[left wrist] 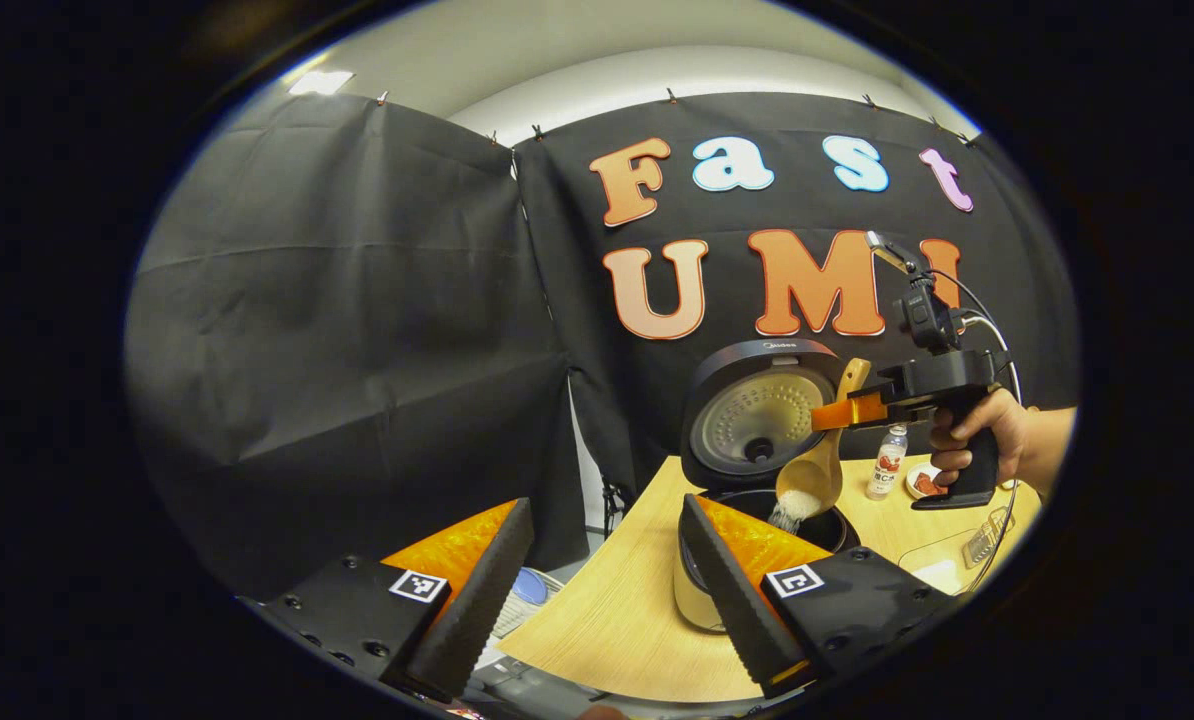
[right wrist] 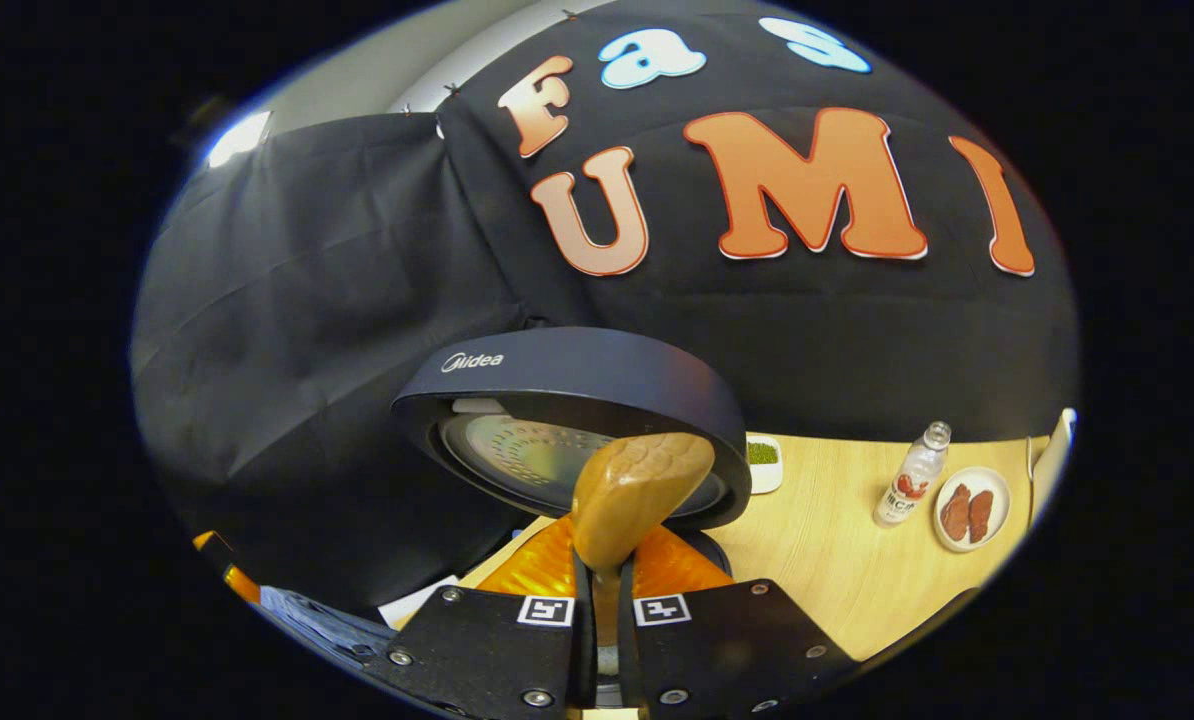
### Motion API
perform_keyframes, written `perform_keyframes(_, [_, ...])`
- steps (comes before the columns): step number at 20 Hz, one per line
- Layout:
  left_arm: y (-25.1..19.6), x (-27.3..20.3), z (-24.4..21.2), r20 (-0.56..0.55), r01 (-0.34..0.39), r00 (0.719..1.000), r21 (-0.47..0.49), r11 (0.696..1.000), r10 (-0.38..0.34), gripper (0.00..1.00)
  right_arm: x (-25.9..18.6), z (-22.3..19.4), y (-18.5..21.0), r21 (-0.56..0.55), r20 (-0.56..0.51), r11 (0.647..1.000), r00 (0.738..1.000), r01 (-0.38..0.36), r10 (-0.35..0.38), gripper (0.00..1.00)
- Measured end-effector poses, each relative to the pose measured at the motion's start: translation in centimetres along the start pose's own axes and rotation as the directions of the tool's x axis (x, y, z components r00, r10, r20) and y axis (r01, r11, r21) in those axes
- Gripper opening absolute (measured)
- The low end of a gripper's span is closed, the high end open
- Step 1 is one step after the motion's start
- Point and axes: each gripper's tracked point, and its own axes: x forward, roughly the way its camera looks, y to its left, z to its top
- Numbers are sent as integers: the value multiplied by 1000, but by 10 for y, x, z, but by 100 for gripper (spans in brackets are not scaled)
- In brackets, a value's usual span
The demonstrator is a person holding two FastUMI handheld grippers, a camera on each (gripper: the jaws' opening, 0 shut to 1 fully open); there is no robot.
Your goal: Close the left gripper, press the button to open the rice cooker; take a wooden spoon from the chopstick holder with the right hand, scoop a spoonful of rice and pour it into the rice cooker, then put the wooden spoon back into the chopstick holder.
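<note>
In the left gripper view, the rice cooker (left wrist: 757,470) stands open at 4 o'clock near the table (left wrist: 617,620) edge, lid upright. The right gripper (left wrist: 837,412), in a hand (left wrist: 977,440), pinches the wooden spoon (left wrist: 815,470) by its handle, bowl tipped over the pot's rim, rice (left wrist: 789,510) spilling in. The left gripper (left wrist: 607,590) hangs wide open, holding nothing, at 6 o'clock. In the right gripper view, a bottle (right wrist: 912,488) and a plate (right wrist: 972,508) sit at 4 o'clock, bare tabletop between them and the cooker.

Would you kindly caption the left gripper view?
Right gripper tips wooden spoon, pouring rice into open rice cooker.
</note>
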Motion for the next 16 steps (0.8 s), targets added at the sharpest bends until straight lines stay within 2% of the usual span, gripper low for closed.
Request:
perform_keyframes(6, [6,-5,-5,-13,-16,1000,-11,1000,16,94,0,5,0,-193,36,981,999,-21,28,8])
perform_keyframes(7, [6,-6,-7,-21,-17,1000,-16,1000,17,94,-1,5,1,-215,38,976,998,-32,41,8])
perform_keyframes(8, [6,-7,-8,-24,-20,1000,-17,1000,20,100,-1,7,0,-230,46,973,998,-37,49,8])
perform_keyframes(11, [10,-7,-5,-18,-29,999,-9,1000,29,100,-2,16,6,-267,68,962,995,-52,73,8])
perform_keyframes(13, [9,-4,-5,-19,-33,999,-9,999,33,100,-4,20,7,-297,83,953,992,-64,92,8])
perform_keyframes(14, [7,-5,-6,-20,-31,999,-11,999,31,94,-4,19,7,-312,80,947,992,-72,102,8])
perform_keyframes(16, [4,-3,-5,-20,-28,999,-12,1000,28,94,-5,17,8,-339,70,938,992,-77,107,8])
